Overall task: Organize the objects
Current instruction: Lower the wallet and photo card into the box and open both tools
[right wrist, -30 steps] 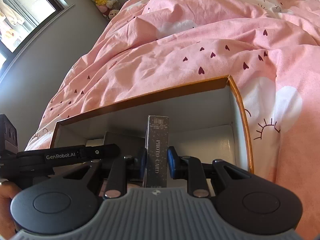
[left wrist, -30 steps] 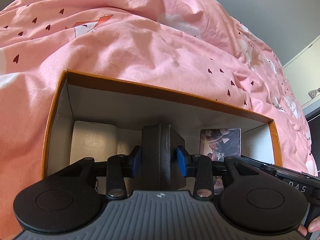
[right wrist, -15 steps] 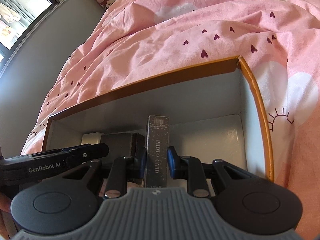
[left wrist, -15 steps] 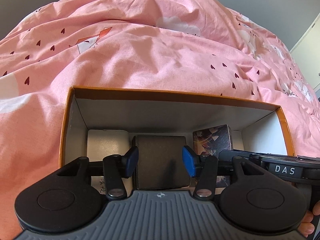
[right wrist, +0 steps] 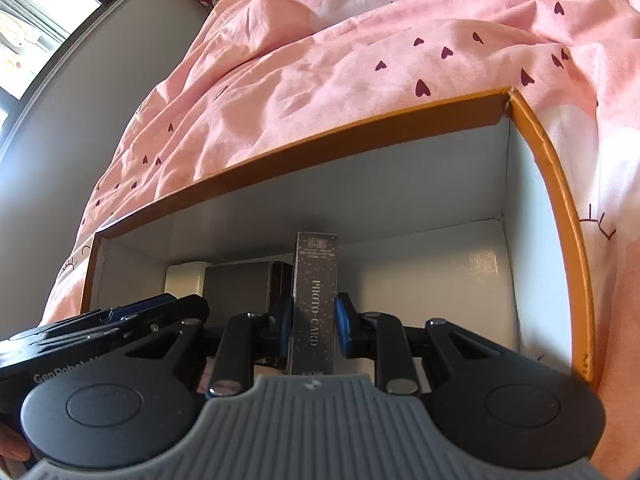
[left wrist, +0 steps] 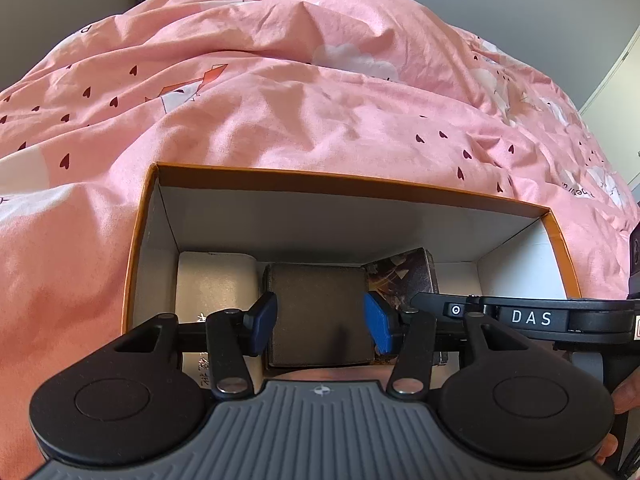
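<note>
The left gripper [left wrist: 320,322] is gaping around the dark case [left wrist: 318,316] lying in the box [left wrist: 344,178]. The right gripper [right wrist: 312,326] is clamping the card box [right wrist: 314,300] at 12 o'clock; releasing risks toppling it.

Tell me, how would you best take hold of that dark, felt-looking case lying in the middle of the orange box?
Probably across its two short sides, coming straight down from above. The dark case lies flat, with the cream box close on one side and the patterned box on the other, so only narrow gaps flank it. The left gripper already straddles it that way, fingers open at each side.
</note>
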Motion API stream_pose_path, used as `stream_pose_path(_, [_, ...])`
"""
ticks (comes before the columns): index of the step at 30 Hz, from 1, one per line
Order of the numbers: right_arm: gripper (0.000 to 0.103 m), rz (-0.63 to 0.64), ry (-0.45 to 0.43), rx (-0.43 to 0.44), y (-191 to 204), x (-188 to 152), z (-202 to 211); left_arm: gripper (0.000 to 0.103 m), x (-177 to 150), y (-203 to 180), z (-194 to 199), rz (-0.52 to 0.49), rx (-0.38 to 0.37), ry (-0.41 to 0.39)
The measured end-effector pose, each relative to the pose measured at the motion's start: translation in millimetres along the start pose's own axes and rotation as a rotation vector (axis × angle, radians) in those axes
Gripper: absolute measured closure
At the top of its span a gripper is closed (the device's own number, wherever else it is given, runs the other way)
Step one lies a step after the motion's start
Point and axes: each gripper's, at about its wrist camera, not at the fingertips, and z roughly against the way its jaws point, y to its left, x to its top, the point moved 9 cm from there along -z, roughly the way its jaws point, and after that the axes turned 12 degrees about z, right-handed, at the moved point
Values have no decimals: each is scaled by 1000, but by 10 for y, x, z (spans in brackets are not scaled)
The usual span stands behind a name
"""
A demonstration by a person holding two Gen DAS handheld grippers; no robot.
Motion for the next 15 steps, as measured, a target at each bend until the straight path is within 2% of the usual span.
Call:
stream_pose_path(3, [76, 26, 13, -43, -12, -6, 3, 45, -43, -20, -24, -5, 1, 4])
stream_pose_path(7, [76, 101, 34, -176, -84, -26, -22, 45, -90, -16, -36, -16, 7, 11])
stream_pose_path(11, [74, 116, 43, -192, -94, -43, -23, 45, -108, 18, -43, -13, 13, 17])
stream_pose_path(12, [70, 117, 49, -190, -91, -50, -6, 46, -110, 31, -48, -12, 15, 20])
stream_pose_path(15, [67, 206, 79, -197, -20, -107, 51, 48, -129, 43, -55, -22, 18, 30])
